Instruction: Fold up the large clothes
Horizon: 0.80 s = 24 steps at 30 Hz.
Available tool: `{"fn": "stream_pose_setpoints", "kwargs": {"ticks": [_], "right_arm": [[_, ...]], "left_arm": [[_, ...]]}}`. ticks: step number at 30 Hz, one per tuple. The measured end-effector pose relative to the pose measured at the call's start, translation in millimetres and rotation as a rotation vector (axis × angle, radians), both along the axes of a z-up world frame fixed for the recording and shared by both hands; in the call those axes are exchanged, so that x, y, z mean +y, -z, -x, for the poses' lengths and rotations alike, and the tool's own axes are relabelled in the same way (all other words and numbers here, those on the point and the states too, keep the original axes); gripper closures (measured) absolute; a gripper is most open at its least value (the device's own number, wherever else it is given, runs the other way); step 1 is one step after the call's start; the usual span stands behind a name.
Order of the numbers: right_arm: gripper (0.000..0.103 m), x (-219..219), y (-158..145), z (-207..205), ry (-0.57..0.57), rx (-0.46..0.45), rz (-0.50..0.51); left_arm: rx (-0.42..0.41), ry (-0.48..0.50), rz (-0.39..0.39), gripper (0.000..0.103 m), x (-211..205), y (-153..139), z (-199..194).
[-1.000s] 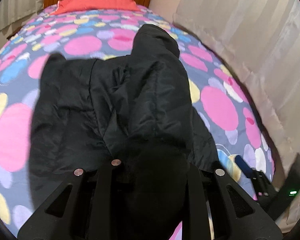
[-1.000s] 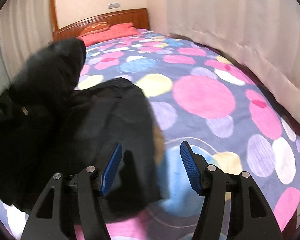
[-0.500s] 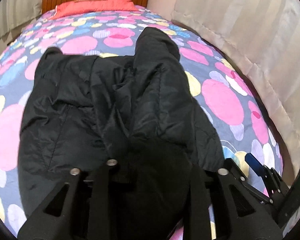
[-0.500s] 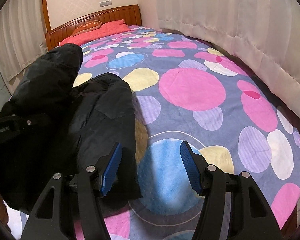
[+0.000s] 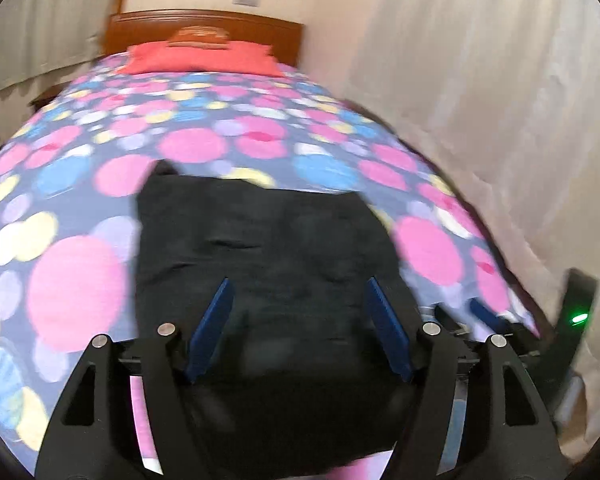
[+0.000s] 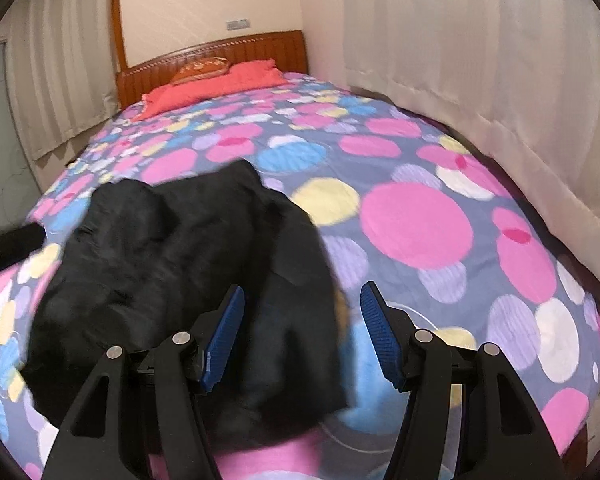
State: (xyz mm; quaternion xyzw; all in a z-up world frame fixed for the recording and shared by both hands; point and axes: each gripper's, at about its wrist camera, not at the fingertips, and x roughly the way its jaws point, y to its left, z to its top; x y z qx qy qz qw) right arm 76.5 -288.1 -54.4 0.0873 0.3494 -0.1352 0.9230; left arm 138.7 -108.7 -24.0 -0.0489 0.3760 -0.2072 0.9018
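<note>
A black padded jacket (image 5: 268, 256) lies folded in a rough rectangle on the dotted bed cover (image 5: 76, 280). My left gripper (image 5: 300, 316) hovers above the jacket's near edge. Its jaws are opening and the blue pads (image 5: 212, 328) stand apart with no cloth pinched between them. In the right wrist view the jacket (image 6: 172, 264) lies to the left, blurred. My right gripper (image 6: 302, 334) is open over the jacket's right edge and the cover, holding nothing. The right gripper (image 5: 480, 314) also shows low at the right of the left wrist view.
The bed runs back to a red pillow (image 5: 204, 56) and a wooden headboard (image 5: 204, 26). Pale curtains (image 6: 480, 80) hang close along the bed's right side. More curtains (image 6: 56, 80) hang at the left. Both views are motion-blurred.
My left gripper was shut on a bunched part of the jacket; now its jaws have parted, the cloth has dropped flat, and the gripper has pulled back and up. The right gripper rose slightly.
</note>
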Motion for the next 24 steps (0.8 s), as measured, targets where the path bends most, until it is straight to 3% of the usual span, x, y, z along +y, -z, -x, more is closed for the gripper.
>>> {"fn": "stream_pose_setpoints", "kwargs": {"ticks": [2,4,7,12,13,14,15,16,19,24], "right_arm": [[0.042,6.4,-5.5,-9.6,-0.025,-0.007,-0.032],[0.028,11.8,-8.9,-21.7,-0.052,-0.017,-0.105],[0.026,20.5,-6.0,-35.9,-0.083,0.001,-0.169],[0.024,45.0,21.0,-61.3,-0.130,0.143,-0.152],[0.028,46.9,27.7,-62.9,-0.132,0.160,-0.151],[0.044,46.7,30.5,-62.0,-0.139,0.157,-0.161],[0.079,46.6,34.2,-62.6,-0.165,0.162,-0.187],[0.086,46.9,35.4,-63.7,-0.174,0.170,-0.188],[0.095,47.2,31.2,-62.1,-0.179,0.159,-0.119],[0.096,25.2,51.6,-63.8,-0.135,0.194,-0.100]], "left_arm": [[0.002,-0.051,-0.010,0.035,22.2,4.9,-7.2],[-0.002,-0.080,-0.038,0.034,34.4,10.4,-11.0],[0.007,-0.111,-0.075,0.034,51.4,26.3,-14.2],[0.072,-0.159,-0.034,0.032,78.6,55.9,-16.7],[0.080,-0.167,-0.012,0.031,83.1,59.1,-16.3],[0.086,-0.172,0.006,0.030,87.3,61.1,-15.5],[0.094,-0.173,0.022,0.030,90.8,62.9,-14.1],[0.101,-0.170,0.039,0.029,91.9,64.1,-14.2],[0.101,-0.152,0.060,0.030,85.8,63.1,-16.3],[0.111,-0.082,0.062,0.030,59.3,71.8,-19.8]]}}
